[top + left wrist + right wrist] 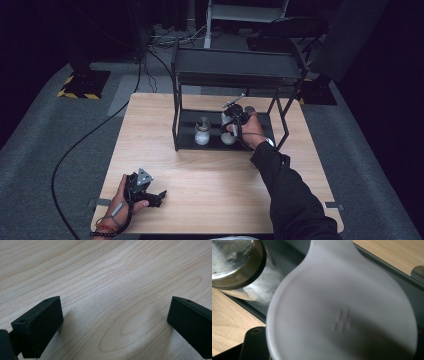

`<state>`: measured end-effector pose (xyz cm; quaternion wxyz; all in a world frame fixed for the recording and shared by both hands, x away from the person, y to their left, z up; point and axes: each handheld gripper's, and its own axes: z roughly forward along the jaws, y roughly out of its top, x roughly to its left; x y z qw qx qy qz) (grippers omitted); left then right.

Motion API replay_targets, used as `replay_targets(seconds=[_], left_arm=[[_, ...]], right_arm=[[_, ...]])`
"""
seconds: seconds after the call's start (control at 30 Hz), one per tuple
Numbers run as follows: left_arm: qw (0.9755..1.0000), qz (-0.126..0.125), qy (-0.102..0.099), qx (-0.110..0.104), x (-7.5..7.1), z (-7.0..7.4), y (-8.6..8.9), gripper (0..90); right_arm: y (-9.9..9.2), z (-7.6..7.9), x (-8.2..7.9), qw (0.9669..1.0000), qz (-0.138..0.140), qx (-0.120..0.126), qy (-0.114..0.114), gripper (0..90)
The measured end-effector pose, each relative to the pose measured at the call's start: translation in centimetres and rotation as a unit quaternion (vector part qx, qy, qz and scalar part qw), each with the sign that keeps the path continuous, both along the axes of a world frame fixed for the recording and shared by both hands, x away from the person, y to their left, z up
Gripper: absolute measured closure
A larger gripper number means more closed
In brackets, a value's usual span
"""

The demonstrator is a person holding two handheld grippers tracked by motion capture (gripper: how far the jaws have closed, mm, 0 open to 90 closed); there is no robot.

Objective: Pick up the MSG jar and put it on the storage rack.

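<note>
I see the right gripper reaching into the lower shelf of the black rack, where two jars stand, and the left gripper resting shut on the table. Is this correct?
Not quite: the left gripper is open, not shut. The left gripper view shows its two black jaws wide apart over the bare wooden table. The rest holds: the right gripper reaches into the black rack, beside the two jars.

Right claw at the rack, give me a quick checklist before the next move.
1. Right claw shut on the white spoon: ok.
2. Spoon over the rack's bottom shelf, beside the open jar: ok.
3. Anything in the spoon: cannot tell.
4. Second jar upright on the shelf: ok.
5. Left claw open over bare table, apart from the rack: ok.
</note>
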<state>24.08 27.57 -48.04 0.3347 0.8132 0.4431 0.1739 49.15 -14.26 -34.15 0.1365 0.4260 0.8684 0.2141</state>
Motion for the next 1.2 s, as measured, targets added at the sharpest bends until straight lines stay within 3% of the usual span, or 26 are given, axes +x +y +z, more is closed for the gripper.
replay_targets(seconds=[0.37, 0.8, 1.2], left_arm=[[1.0, 0.0, 0.0, 0.0, 0.0, 0.0, 0.0, 0.4], [1.0, 0.0, 0.0, 0.0, 0.0, 0.0, 0.0, 0.4], [1.0, 0.0, 0.0, 0.0, 0.0, 0.0, 0.0, 0.4]], right_arm=[[-0.48, 0.27, 0.64, 0.9999, 0.001, 0.003, 0.014, 29.3], [-0.56, 0.36, 0.68, 0.9999, 0.004, 0.001, 0.014, 28.7], [-0.75, 0.38, 0.86, 0.9998, -0.003, 0.002, 0.017, 21.3]])
